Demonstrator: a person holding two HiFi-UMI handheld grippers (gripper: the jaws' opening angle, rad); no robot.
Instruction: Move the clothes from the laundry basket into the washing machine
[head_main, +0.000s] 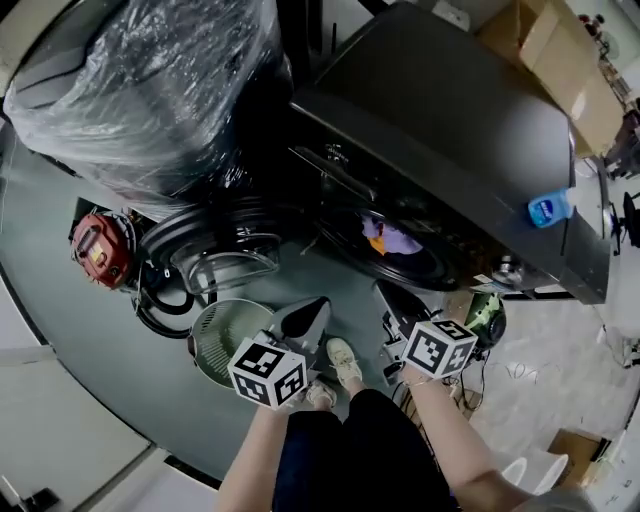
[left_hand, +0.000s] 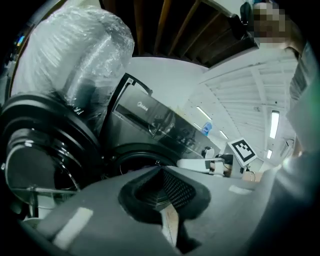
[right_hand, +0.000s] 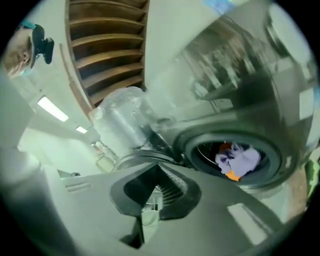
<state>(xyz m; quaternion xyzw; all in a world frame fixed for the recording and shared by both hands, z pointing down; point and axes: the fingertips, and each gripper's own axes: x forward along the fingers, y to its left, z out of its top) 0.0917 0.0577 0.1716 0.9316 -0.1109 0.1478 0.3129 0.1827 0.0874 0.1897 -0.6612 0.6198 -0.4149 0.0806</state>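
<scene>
The dark grey washing machine (head_main: 450, 130) stands with its round door (head_main: 215, 250) swung open to the left. Purple and orange clothes (head_main: 387, 238) lie in the drum, and the right gripper view shows the same clothes (right_hand: 239, 160). The pale green laundry basket (head_main: 222, 340) sits on the floor below the door, and no clothes show in it. My left gripper (head_main: 314, 306) hangs over the basket's right rim, shut and empty. My right gripper (head_main: 386, 292) is shut and empty just below the drum opening. In the left gripper view the right gripper (left_hand: 197, 164) points toward the drum opening (left_hand: 132, 156).
A large plastic-wrapped bundle (head_main: 150, 80) stands left of the machine, above the door. A red device (head_main: 100, 250) with black hoses lies at the far left. A blue bottle (head_main: 550, 209) rests on the machine's top. Cardboard boxes (head_main: 555, 50) are behind. The person's shoes (head_main: 342, 362) stand beside the basket.
</scene>
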